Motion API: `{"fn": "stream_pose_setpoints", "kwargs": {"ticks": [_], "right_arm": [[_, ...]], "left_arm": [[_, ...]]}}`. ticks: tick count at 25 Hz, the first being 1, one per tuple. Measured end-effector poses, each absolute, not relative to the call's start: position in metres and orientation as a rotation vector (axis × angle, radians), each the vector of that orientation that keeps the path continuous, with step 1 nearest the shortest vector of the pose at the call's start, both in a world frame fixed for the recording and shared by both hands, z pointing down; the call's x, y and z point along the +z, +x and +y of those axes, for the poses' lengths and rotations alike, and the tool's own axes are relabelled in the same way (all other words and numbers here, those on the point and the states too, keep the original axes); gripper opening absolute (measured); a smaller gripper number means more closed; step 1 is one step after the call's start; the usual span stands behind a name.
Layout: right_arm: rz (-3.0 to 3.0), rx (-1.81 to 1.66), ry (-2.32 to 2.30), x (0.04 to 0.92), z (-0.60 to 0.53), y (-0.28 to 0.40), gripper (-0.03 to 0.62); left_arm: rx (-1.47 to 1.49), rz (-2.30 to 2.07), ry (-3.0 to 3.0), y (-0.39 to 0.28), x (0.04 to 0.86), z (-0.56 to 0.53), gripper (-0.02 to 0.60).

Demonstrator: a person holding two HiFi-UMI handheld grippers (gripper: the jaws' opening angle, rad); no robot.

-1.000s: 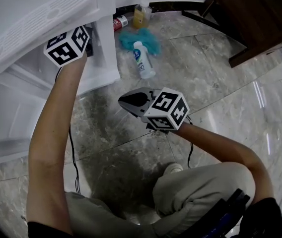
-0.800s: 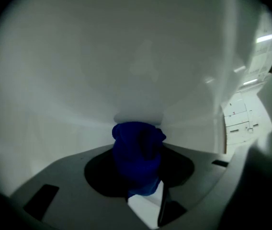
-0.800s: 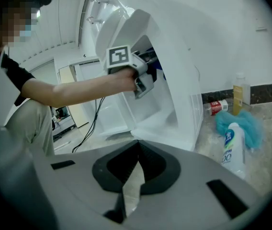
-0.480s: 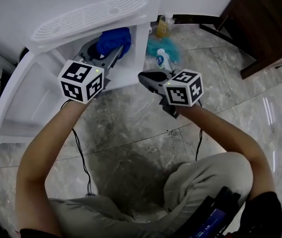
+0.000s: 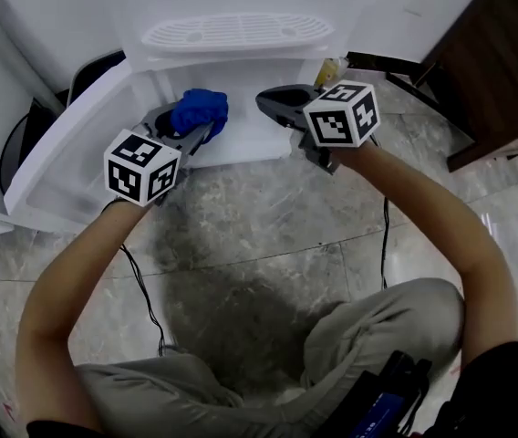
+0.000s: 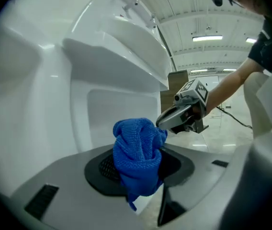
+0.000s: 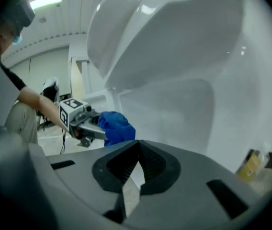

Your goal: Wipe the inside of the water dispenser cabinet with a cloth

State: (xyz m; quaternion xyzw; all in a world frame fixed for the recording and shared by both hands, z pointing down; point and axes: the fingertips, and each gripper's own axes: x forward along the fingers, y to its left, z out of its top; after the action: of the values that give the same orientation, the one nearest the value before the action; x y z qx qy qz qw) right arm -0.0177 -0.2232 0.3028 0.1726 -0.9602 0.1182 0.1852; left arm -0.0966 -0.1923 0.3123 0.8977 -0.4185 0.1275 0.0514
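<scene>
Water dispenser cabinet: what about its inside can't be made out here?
- Cabinet, upper inside: head view, hidden under the drip tray.
- Whether the blue cloth touches a wall: left gripper view, the cloth itself covers the contact.
- Yellow bottle: right gripper view, small and blurred near the edge; label unreadable.

Head view: high above, facing steeply down onto the left gripper (image 5: 202,122), the right gripper (image 5: 268,101) and the open cabinet (image 5: 252,140).

Left gripper view: low, close behind its own jaws, facing into the cabinet; the right gripper sits at its right.

Right gripper view: equally low and close, facing the cabinet wall; the left gripper sits at its left.

All three views share the blue cloth (image 5: 201,109) at the cabinet mouth.
</scene>
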Motion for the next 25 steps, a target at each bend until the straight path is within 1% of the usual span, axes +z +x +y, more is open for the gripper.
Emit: {"fn": "stream_pose_setpoints", "kwargs": {"ticks": [2, 4, 10, 19, 25], "right_arm": [[-2.630, 0.232, 0.428, 0.311, -0.225, -0.030, -0.002], [-2.576, 0.204, 0.414, 0.324, -0.228, -0.039, -0.002], [-2.603, 0.221, 0.456, 0.332, -0.236, -0.043, -0.002], [-2.558, 0.215, 0.366, 0.358, -0.218, -0.035, -0.002], [-2.539, 0.220, 0.354, 0.366, -0.216, -0.031, -0.002]], "left_arm": [[0.373, -1.288, 2.719, -0.104, 0.309, -0.196, 0.164], [0.383, -1.275, 2.716, -0.104, 0.312, -0.197, 0.164], [0.448, -1.235, 2.741, -0.093, 0.320, -0.204, 0.164], [0.549, -1.162, 2.713, -0.087, 0.349, -0.197, 0.164], [0.575, -1.125, 2.719, -0.082, 0.354, -0.195, 0.164]]}}
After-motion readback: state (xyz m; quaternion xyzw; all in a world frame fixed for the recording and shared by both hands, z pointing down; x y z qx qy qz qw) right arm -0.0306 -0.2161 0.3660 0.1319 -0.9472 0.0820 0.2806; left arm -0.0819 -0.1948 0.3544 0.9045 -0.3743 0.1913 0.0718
